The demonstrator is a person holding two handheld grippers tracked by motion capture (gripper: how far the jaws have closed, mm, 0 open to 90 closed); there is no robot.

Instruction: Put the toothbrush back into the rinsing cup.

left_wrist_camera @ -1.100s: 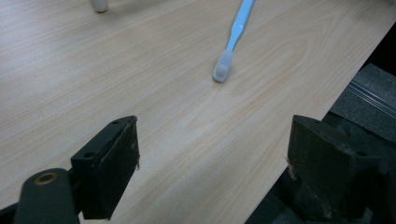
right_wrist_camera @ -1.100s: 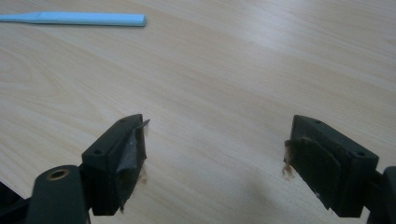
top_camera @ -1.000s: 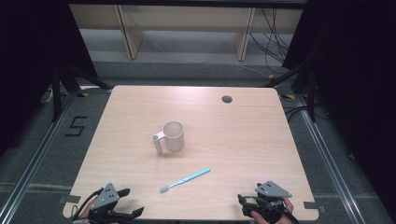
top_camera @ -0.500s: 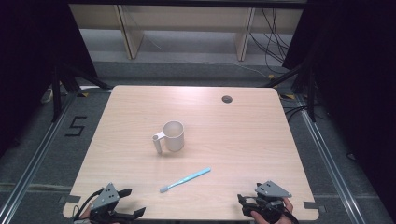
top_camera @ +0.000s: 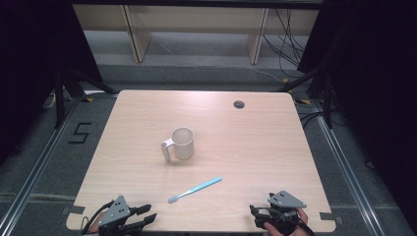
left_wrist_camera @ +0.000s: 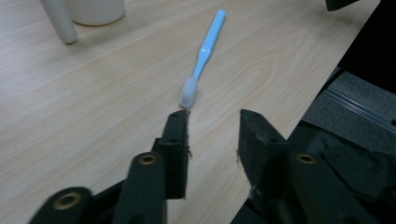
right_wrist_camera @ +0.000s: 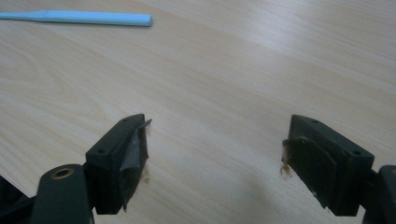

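The pale wooden table (top_camera: 275, 142) spreads wide, mostly bare, with a small round hole (top_camera: 239, 104) near its far edge; a white mug (top_camera: 182, 143) stands upright near the centre, handle toward the left, open wood all round it; a blue toothbrush (top_camera: 195, 189) lies flat nearer the front edge, well apart from the mug, bristles toward the left gripper (top_camera: 149, 218); that gripper sits at the front left corner, jaws parted and empty; the right gripper (top_camera: 253, 215) sits at the front right edge, jaws spread wide over bare wood.
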